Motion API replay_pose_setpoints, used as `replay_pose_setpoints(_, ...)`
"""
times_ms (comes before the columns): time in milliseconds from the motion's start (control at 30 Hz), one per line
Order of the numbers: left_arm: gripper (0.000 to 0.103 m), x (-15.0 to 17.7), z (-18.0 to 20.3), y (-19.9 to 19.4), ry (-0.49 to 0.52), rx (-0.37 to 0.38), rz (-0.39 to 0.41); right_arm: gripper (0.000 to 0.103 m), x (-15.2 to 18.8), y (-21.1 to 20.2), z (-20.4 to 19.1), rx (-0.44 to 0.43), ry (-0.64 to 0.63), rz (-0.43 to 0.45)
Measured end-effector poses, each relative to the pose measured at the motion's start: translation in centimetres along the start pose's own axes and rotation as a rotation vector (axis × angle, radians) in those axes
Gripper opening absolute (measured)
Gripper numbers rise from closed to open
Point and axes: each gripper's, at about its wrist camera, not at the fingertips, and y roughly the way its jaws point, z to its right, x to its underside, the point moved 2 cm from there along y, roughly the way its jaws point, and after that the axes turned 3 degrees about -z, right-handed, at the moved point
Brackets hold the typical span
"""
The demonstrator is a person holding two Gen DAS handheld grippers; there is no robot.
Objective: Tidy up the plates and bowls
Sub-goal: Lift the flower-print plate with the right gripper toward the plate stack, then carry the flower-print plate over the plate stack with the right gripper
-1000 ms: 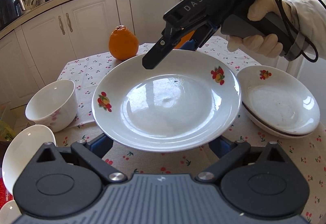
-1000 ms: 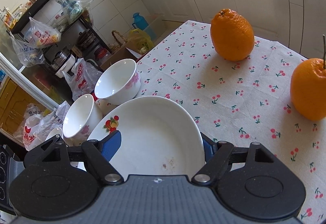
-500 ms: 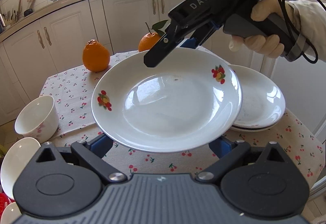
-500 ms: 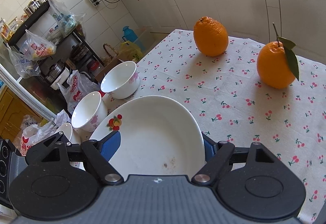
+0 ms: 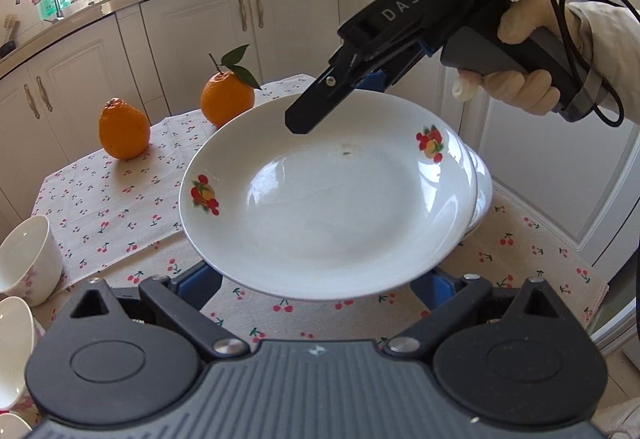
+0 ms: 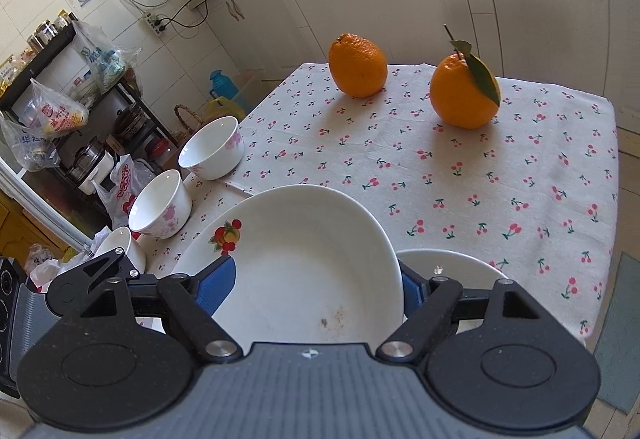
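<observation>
A white plate with fruit decals (image 5: pixel 332 207) is held in the air between both grippers. My left gripper (image 5: pixel 320 283) grips its near rim. My right gripper (image 5: pixel 316 107) grips its far rim, and in the right wrist view (image 6: pixel 316 279) it is shut on the same plate (image 6: pixel 304 247). The plate hangs over a stack of white plates (image 5: pixel 482 195) on the table's right, also seen in the right wrist view (image 6: pixel 452 267). Several white bowls (image 6: pixel 212 149) (image 6: pixel 160 205) stand at the table's left edge.
Two oranges (image 5: pixel 124 129) (image 5: pixel 227 99) sit at the far side of the cherry-print tablecloth (image 6: pixel 500 179). White cabinets stand behind the table. A cluttered shelf with bags (image 6: pixel 52 111) stands beyond the left edge.
Both grippers have carried the plate to the right, from over the table's middle to above the plate stack, which it now mostly covers.
</observation>
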Motion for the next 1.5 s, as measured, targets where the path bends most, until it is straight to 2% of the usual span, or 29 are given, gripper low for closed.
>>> replay_pose_setpoints(367, 0.099, -0.9, 2.1, 1.2, 0.048, 0.067, -0.009, 0.086, 2.8, -2.8, 1.7, 0.048, 0.046, 0.033)
replay_pose_setpoints(733, 0.099, -1.4, 3.6, 2.6, 0.071, 0.118, -0.024, 0.087, 4.6, -3.9, 3.7, 0.084, 0.088, 0.050)
replay_pose_setpoints(1500, 0.099, -1.6, 3.4, 4.3, 0.074, 0.142, -0.048, 0.087, 6.1, -3.6, 5.6, 0.104, 0.137, 0.045)
